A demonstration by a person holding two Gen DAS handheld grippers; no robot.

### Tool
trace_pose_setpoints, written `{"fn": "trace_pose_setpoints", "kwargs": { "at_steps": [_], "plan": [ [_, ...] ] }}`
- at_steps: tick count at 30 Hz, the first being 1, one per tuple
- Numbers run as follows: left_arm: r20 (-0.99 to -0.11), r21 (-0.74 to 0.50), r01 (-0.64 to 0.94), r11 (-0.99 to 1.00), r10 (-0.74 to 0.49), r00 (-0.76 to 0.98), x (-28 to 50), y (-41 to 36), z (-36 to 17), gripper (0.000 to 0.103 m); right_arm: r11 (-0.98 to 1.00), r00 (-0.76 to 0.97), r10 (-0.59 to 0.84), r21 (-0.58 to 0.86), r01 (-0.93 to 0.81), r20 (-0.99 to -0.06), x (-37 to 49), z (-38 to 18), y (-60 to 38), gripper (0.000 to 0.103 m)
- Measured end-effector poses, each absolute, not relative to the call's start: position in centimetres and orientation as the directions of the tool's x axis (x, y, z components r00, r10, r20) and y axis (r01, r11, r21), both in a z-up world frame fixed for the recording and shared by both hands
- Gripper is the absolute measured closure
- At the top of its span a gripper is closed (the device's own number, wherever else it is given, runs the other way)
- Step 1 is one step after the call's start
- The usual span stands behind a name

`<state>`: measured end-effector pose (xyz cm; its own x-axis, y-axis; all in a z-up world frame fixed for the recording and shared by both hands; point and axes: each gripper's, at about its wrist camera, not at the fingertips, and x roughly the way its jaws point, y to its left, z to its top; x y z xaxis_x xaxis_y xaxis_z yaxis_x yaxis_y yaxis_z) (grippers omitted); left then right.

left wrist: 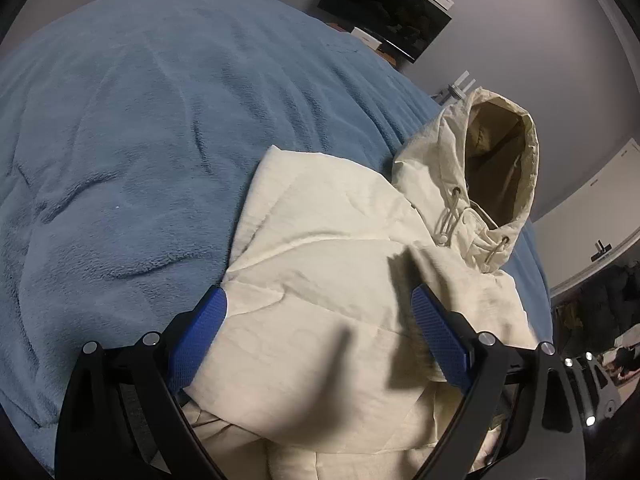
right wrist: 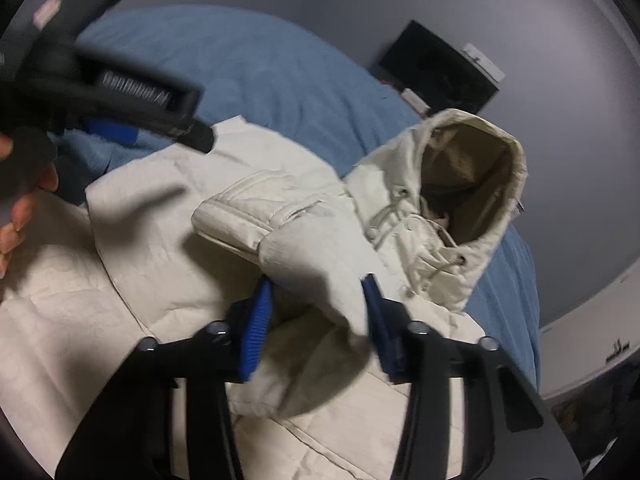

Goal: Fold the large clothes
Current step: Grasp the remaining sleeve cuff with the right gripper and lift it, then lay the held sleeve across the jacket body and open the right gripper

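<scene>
While the soft, bulky cream jacket (right wrist: pixel 168 264) is spread on the blue bed (left wrist: pixel 120 152), its sleeve (right wrist: pixel 320 256) is pinched by the right hand-held gripper (right wrist: pixel 320 300), whereas the left hand-held gripper (left wrist: pixel 320 320) is held wide open, so seams are judged the firmest holds.

light: dim, cool, indoor | shadows: soft dark patches on the cream jacket (left wrist: pixel 320 240) | blur: left gripper (right wrist: pixel 112 128) smeared in right wrist view, jacket sleeve soft; left wrist view sharper | distortion: strong fisheye, blue bed (left wrist: pixel 120 140) bulging, black vignette corners | glare: small glints on gripper bolts
</scene>
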<state>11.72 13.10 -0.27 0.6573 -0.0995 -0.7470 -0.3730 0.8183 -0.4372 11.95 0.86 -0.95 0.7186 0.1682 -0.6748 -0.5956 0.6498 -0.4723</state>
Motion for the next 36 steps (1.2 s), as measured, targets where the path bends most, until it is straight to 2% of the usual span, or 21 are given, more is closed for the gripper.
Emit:
{"fn": "trace_pose_setpoints", "kwargs": {
  "at_steps": [6,12,16,21,23,25,27,32,33,36],
  "plan": [
    [-0.753,-0.428,-0.373,0.823,-0.097,0.651,11.7,13.0,-0.3,0.013,0.774,0.752,0.171,-0.385,-0.503,-0.637,11.3,1.6,-4.4,0.074],
    [-0.767,-0.353,-0.336,0.873,-0.064,0.638,12.2,11.4,0.1,0.013,0.871,0.745,0.151,-0.269,-0.412,-0.650,11.0,2.2,-10.4,0.074],
    [-0.770,-0.281,-0.256,0.925,-0.057,0.636,12.6,9.2,0.4,0.013,0.925,0.712,0.125,-0.178,-0.335,-0.691,11.9,0.8,-14.2,0.074],
    [-0.779,-0.238,-0.208,0.949,-0.059,0.624,13.0,7.8,0.2,0.013,0.964,0.629,0.178,0.007,-0.264,-0.757,13.5,-1.6,-18.2,0.074],
    [-0.781,-0.240,-0.207,0.949,-0.062,0.622,13.0,7.7,0.1,0.013,0.967,0.600,0.214,0.080,-0.241,-0.771,14.0,-2.1,-19.4,0.071],
    [-0.782,-0.240,-0.207,0.949,-0.062,0.621,13.1,7.7,0.0,0.013,0.969,0.590,0.230,0.127,-0.211,-0.774,14.4,-2.2,-20.3,0.060],
    [-0.784,-0.236,-0.205,0.950,-0.061,0.618,13.1,7.6,0.0,0.013,0.968,0.589,0.246,0.169,-0.183,-0.770,14.7,-2.3,-21.1,0.055],
    [-0.791,-0.215,-0.193,0.957,-0.055,0.609,13.3,7.0,-0.1,0.013,0.966,0.588,0.257,0.223,-0.131,-0.767,15.9,-2.5,-22.4,0.054],
    [-0.792,-0.211,-0.190,0.959,-0.054,0.608,13.3,6.9,-0.1,0.013,0.966,0.594,0.256,0.224,-0.128,-0.763,15.9,-2.4,-22.5,0.055],
    [-0.794,-0.206,-0.186,0.961,-0.053,0.605,13.3,6.8,-0.2,0.013,0.978,0.619,0.207,0.168,-0.122,-0.758,15.9,-2.2,-22.4,0.078]
  ]
}}
